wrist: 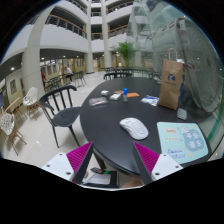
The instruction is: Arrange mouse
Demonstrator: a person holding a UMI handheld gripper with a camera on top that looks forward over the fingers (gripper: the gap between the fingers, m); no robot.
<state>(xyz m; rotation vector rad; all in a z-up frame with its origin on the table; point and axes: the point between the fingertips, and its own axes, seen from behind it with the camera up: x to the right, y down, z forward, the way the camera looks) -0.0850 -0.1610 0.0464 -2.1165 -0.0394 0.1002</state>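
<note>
Round dark table (110,125) in a large atrium with balconied floors behind.

Containers: brown paper bag (171,83) upright at the table's far right side; contents not visible. A pale mark shows on its face, unreadable.

Writing: none legible anywhere. The mat (184,141), light blue-green, carries small printed figures too small to make out.

Mouse (134,127): white, lying on the bare tabletop ahead of the fingers and a little right, just left of the mat and not on it. Nothing touches it.

Gripper (116,160): fingers spread wide, pink pads (79,160) facing in, holding nothing. Mouse sits beyond the tips, well clear of both.

Other things on the table: a small dark object (182,113) between bag and mat; papers (150,99) left of the bag; more scattered flat items (100,99) at the far left side, one with an orange bit. Kind unclear.

Around: black chair (60,108) at the table's left, white chair (28,98) farther off, potted plant (125,52) in the background. The path from fingers to mouse is bare tabletop.
</note>
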